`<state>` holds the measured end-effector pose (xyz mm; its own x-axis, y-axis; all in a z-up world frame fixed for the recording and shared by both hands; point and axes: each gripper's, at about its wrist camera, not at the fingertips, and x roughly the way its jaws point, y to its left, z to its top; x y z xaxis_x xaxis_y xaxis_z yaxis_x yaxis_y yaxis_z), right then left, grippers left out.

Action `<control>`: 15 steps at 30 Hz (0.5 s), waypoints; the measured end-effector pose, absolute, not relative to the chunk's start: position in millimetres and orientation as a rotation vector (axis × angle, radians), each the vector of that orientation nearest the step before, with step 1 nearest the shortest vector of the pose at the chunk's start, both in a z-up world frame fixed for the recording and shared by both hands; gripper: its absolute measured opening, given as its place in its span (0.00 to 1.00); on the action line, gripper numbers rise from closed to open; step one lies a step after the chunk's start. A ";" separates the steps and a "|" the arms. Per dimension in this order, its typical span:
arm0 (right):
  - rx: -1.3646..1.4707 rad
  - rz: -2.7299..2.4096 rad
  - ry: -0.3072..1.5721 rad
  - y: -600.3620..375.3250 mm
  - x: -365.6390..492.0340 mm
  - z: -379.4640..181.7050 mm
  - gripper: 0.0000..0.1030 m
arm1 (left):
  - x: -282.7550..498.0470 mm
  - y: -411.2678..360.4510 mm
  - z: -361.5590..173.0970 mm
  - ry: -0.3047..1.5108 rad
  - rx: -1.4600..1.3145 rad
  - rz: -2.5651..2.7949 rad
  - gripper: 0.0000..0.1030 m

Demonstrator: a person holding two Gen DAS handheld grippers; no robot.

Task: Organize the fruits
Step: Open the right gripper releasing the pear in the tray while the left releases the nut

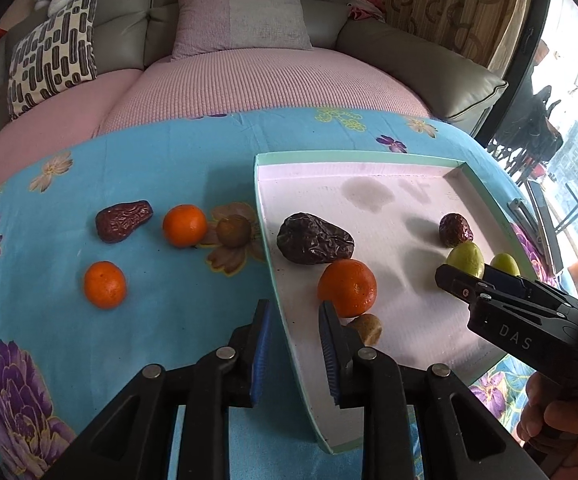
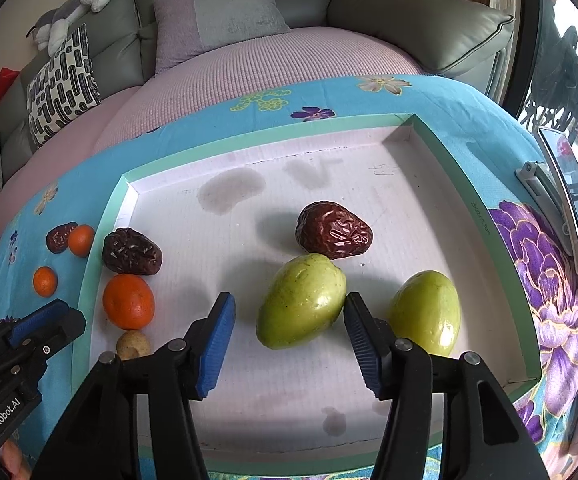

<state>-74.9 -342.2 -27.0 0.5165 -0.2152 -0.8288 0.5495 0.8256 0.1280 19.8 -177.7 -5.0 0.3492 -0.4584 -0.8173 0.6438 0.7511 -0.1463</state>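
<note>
A: Living room, grey sofa [image 1: 421, 56] at top of frame w/ pink knit cover, blue floral cloth [image 1: 169, 168] over the table in front. Where's the fruit?

B: Split. Shallow mint-rimmed cardboard tray [image 2: 465, 160] fills centre of right wrist view. In it: two smooth green oval fruits, one mid-frame [image 2: 301, 301], other [image 2: 425, 312] just beside it lower right; wrinkled dark red date [image 2: 333, 229] touching the first at its top; bigger dark date [image 2: 131, 251], glossy orange mandarin [image 2: 128, 301] and small tan round fruit [image 2: 133, 345] along the tray's left edge. Still on the cloth, left of the tray: two small mandarins, one date, one brown round fruit [image 1: 233, 231].

A: Grippers?

B: Right gripper [image 2: 289, 340] fingers spread wide, straddling near end of the mid green fruit, not touching. Left gripper [image 1: 293, 352] also apart, empty, over tray's left rim.

A: Handling?

B: Guessing: green ones light, firm, waxy, so prob slippery; pinch across the narrow middle, not the tapered ends. Dates soft, grippy. Mandarins give a bit, so gentle squeeze.
</note>
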 end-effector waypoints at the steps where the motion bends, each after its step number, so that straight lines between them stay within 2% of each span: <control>1: 0.402 -0.471 0.919 -341.9 -74.7 -26.8 0.61 | 22.5 -175.2 -5.6 0.980 0.208 -0.704 0.28; 2: 0.401 -0.468 0.916 -341.6 -74.5 -26.7 0.64 | 25.4 -172.7 -6.6 0.982 0.201 -0.687 0.31; 3: 0.400 -0.466 0.915 -341.0 -74.3 -26.5 0.66 | 27.8 -170.4 -7.7 0.984 0.195 -0.667 0.44; 4: 0.397 -0.465 0.914 -340.4 -74.0 -26.4 0.68 | 30.1 -167.8 -8.6 0.984 0.190 -0.648 0.69; 5: 0.395 -0.463 0.913 -340.1 -73.8 -26.4 0.71 | 32.3 -165.6 -9.3 0.981 0.187 -0.627 0.78; 6: 0.392 -0.461 0.911 -339.4 -73.2 -26.5 0.72 | 34.0 -162.9 -9.5 0.975 0.182 -0.609 0.82; 9: 0.378 -0.457 0.908 -337.4 -72.3 -26.1 0.79 | 40.1 -156.3 -12.3 0.976 0.159 -0.570 0.84; 12: 0.365 -0.462 0.903 -336.2 -71.6 -25.5 0.80 | 45.3 -152.4 -19.3 0.991 0.158 -0.528 0.94; 15: 0.363 -0.462 0.895 -335.9 -71.8 -25.3 0.86 | 48.4 -149.0 -23.1 0.984 0.152 -0.493 0.96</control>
